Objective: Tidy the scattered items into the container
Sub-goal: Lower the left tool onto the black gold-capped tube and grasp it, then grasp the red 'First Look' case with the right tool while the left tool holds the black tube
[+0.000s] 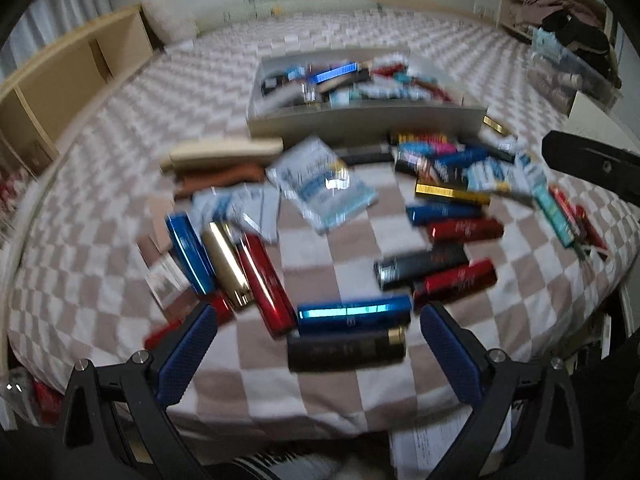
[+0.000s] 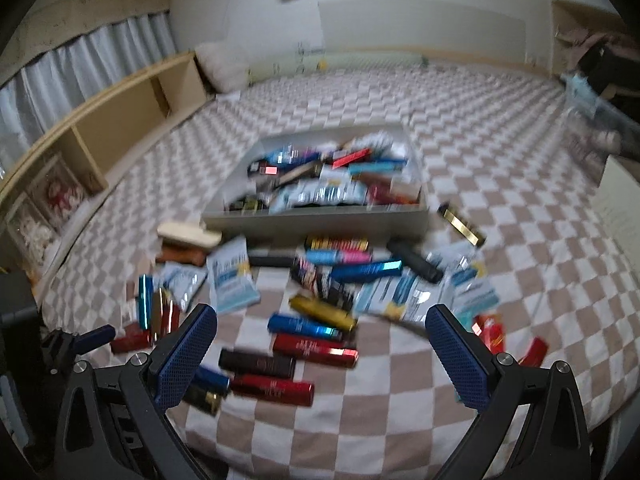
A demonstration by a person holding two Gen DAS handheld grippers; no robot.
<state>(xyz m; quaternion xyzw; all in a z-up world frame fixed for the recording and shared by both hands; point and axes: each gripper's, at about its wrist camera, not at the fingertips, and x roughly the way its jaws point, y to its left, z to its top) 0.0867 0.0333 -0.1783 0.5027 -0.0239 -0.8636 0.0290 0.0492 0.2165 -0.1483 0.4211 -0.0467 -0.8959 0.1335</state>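
Observation:
Many small boxes, tubes and foil sachets lie scattered on a checked blanket in both views. Behind them stands a pale open container [image 1: 360,122] [image 2: 320,222], with several items in it. My left gripper [image 1: 318,312] hangs open over the near pile. A shiny blue box [image 1: 354,312] and a black box [image 1: 346,350] lie between its blue pads, untouched. My right gripper [image 2: 320,314] is open too, above a gold tube [image 2: 322,312], a blue box [image 2: 304,326] and a red box [image 2: 316,350]. Neither gripper holds anything.
The blanket covers a bed [image 1: 100,280]. A low wooden shelf [image 1: 72,64] [image 2: 120,112] runs along its left side. Clothes and a clear bin [image 1: 568,60] sit at the back right. A printed paper [image 1: 432,440] lies below the bed's near edge.

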